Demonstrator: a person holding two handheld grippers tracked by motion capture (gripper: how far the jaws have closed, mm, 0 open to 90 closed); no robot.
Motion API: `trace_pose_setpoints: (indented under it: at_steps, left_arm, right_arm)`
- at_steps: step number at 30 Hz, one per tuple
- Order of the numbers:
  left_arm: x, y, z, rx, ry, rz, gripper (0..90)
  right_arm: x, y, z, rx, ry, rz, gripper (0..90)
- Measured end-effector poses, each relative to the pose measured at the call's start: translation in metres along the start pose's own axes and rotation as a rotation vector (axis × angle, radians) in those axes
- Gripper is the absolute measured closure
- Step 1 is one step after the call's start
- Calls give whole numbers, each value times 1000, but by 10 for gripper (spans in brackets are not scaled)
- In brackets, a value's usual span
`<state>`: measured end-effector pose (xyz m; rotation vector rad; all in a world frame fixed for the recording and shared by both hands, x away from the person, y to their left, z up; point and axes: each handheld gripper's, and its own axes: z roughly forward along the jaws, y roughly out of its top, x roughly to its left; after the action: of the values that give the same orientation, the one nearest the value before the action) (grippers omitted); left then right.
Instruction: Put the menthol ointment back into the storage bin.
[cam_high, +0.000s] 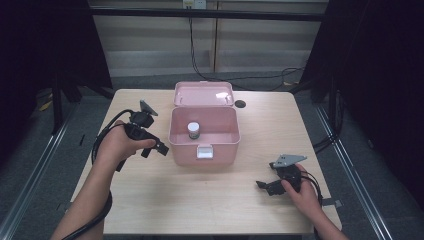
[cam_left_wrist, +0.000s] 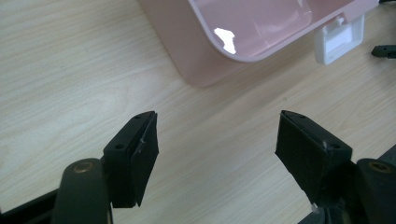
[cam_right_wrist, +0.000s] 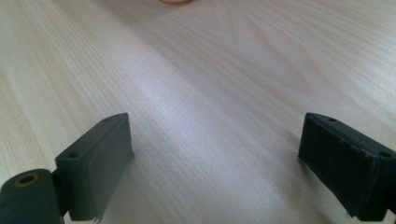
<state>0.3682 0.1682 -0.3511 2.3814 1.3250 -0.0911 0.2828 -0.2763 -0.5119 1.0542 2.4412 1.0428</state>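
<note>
Wood of the table (cam_high: 210, 200) is pale and it carries everything in this scene. On the left side, my left hand (cam_high: 117, 145) holds the left gripper (cam_high: 161, 148), which points to the right, toward the pink box (cam_high: 203, 150), and it is just beside the left wall of the box without touching it. In the left gripper view the two black fingers (cam_left_wrist: 135, 154) stand apart, released, with only bare table between them, and the near corner of the pink box is a little ahead of them. The pink box stands in the middle of the table, and its lid (cam_high: 204, 93) is open and leans back on the far side. Inside the box, a small jar (cam_high: 193, 130) with a light cap stands upright near the far wall, a little left of the center. A white latch (cam_high: 204, 152) is on the near wall of the box. Just to the right of the lid a small dark round thing (cam_high: 240, 104) lies on the table. On the right and near side, my right hand (cam_high: 300, 192) keeps the right gripper (cam_high: 260, 185) low on the table, well apart from the box, pointing to the left. Its fingers (cam_right_wrist: 95, 168) are also released, wide apart, with nothing between them.
</note>
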Motion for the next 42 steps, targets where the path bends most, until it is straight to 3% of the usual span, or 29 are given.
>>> trace_pose_setpoints:
  at_steps: [13,25,42]
  left_arm:
    - [14,-21,22,-23,-16,35,281]
    - [23,-40,53,-20,-53,22,271]
    - [29,-61,87,-73,-43,38,259]
  right_arm:
    - [0,0,0,2,1,-1,91]
    - [0,0,0,2,0,-1,91]
    - [0,0,0,2,0,1,90]
